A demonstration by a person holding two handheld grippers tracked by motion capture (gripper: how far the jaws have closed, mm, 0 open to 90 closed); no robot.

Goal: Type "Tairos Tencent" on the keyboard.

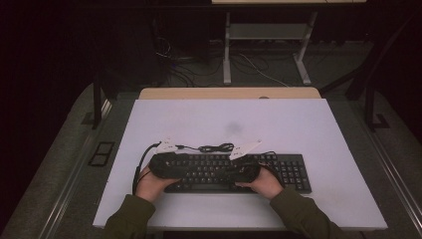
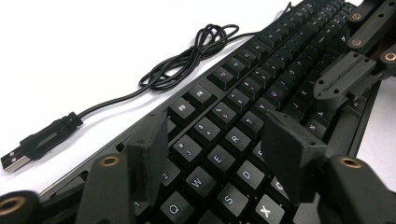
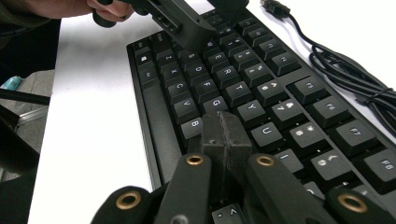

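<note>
The keyboard (image 1: pixel 239 172) lies on the counter (image 1: pixel 298 129) beneath both tools, its coiled cable (image 1: pixel 216 148) just behind them.

A flat white rectangular tabletop (image 1: pixel 199 119) carries a black full-size computer keyboard (image 1: pixel 291 172), lying lengthwise close to the near edge and a bit right of centre. Just behind it, its thin black cable (image 1: pixel 216 148) sits loosely bundled, its USB plug (image 2: pixel 11 160) resting on the white surface.
</note>
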